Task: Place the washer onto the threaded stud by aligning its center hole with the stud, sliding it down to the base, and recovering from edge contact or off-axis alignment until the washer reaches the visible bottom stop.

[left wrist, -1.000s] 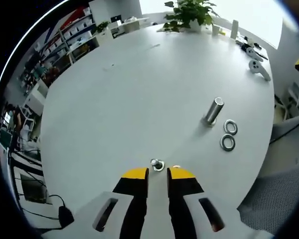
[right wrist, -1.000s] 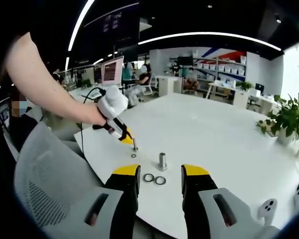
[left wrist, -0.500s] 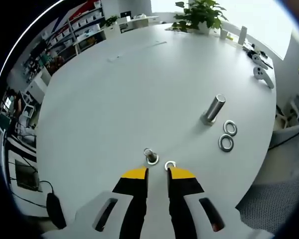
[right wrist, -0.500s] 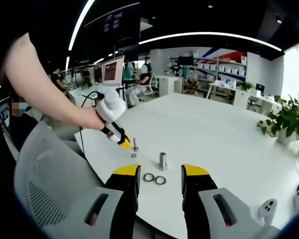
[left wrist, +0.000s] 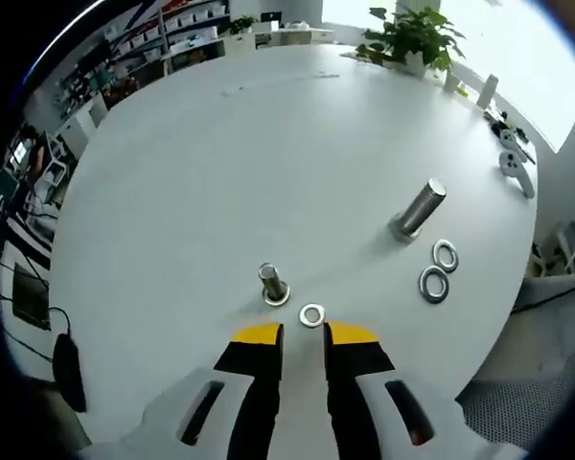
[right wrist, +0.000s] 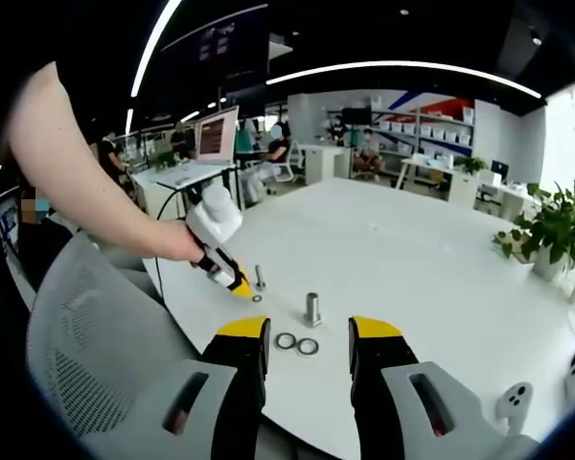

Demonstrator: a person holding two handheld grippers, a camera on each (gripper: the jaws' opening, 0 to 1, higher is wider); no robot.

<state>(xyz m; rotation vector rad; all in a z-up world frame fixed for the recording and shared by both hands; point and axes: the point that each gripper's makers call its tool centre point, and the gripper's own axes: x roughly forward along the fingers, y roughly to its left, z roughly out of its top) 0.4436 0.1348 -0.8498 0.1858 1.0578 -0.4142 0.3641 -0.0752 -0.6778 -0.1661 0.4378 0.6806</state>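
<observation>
Left gripper view: steep, close look down on the threaded stud [left wrist: 272, 284] | Right gripper view: low, farther back, level across the white table [right wrist: 431, 259] | Shared: stud [right wrist: 260, 278], tabletop around it

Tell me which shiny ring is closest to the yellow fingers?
The lone washer lying just ahead of the left gripper, beside the short stud. The other two washers lie together, farther off, by the taller stud.
</observation>
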